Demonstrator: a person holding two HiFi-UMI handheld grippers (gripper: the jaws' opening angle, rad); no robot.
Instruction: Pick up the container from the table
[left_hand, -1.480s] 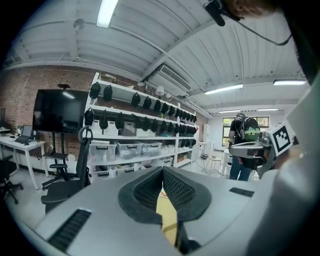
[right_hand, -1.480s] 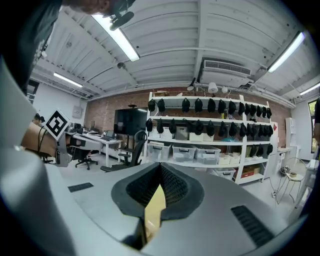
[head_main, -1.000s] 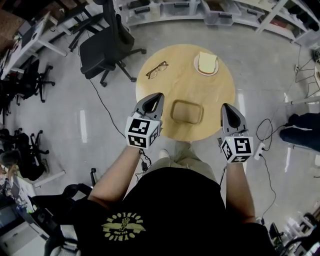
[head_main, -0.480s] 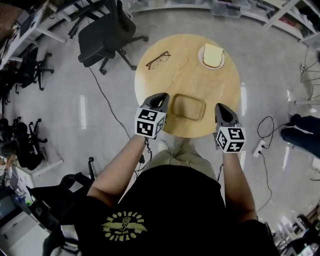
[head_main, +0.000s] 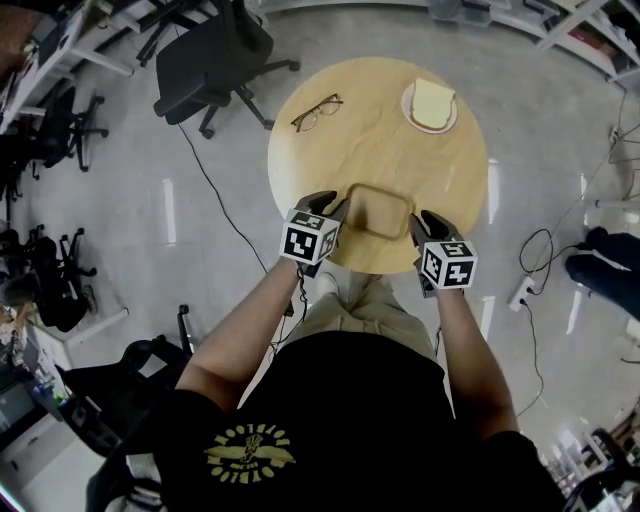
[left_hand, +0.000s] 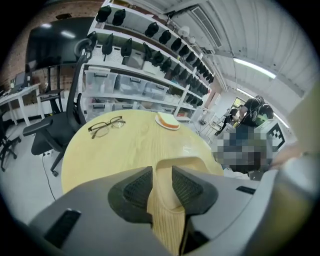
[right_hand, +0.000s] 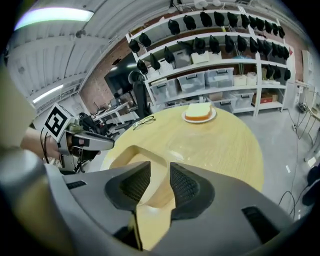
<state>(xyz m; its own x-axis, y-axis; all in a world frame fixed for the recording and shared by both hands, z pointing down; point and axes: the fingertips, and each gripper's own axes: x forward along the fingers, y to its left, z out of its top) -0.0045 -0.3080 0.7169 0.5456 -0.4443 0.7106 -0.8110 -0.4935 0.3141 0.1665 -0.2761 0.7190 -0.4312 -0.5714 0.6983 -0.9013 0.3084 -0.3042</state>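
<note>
**Item: container (head_main: 378, 210), qty 1.** Shallow rectangular wooden tray w/ rounded corners and a raised rim, empty. It sat on the round table (head_main: 370, 150), at the edge nearest the person, between the two grippers.

**Handling (est.):** Looked rigid and light. The smooth wood was prob. a bit slippery, and it didn't look fragile. The thin upright rim at each short end was the best place to hold it. One grip per end, lifted level, should stop it pivoting or sliding out.

**Left gripper (left_hand: 162, 184), qty 1.** Jaws were closed to a narrow gap astride the tray's left end wall. Both pads (left_hand: 137, 187) were pressed on the rim.

**Right gripper (right_hand: 160, 182), qty 1.** Jaws were likewise narrowed over the right end wall, one inside the tray and one outside. The pads (right_hand: 185, 187) appeared to pinch it, though the wide-angle view left full contact uncertain.

**Lift status:** The tray was gripped at both ends. It was judged not yet clear of the tabletop.

**Other items on the table:**
- Eyeglasses (head_main: 317, 112), 1 pr, far-left part, well apart from the tray.
- Plate (head_main: 410, 112), 1, far-right part.
- Slice of bread or sandwich (head_main: 433, 100), 1, on the plate.

**Off the table:** office chair (head_main: 210, 65), 1, beside the far-left edge.
</note>
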